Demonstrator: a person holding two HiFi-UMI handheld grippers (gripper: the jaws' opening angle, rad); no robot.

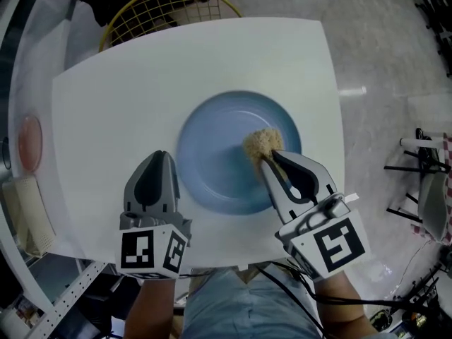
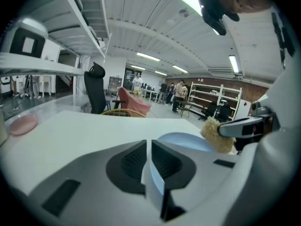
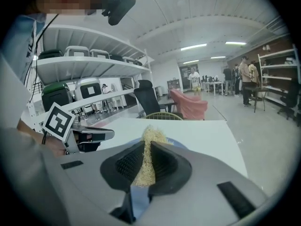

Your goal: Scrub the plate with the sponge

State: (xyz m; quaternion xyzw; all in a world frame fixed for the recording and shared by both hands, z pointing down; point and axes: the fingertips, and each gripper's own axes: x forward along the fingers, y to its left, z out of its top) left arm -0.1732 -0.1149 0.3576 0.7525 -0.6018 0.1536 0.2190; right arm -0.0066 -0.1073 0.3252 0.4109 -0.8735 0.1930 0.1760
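A round blue plate (image 1: 219, 168) lies in the middle of the white table (image 1: 127, 83). On its right half rests a tan, fuzzy sponge (image 1: 262, 144), and my right gripper (image 1: 268, 159) is shut on it. In the right gripper view the sponge (image 3: 149, 138) sticks out between the closed jaws, over the plate (image 3: 177, 143). My left gripper (image 1: 162, 158) sits on the table just outside the plate's left rim, jaws shut with nothing between them. From the left gripper view the plate (image 2: 181, 141) and the sponge (image 2: 215, 135) lie ahead to the right.
A yellow wire chair (image 1: 169, 6) stands behind the table's far edge. A pink disc (image 1: 30, 141) and a cream pad (image 1: 28, 214) lie on a side surface at left. A black stand (image 1: 424, 182) is on the floor at right. People stand far off.
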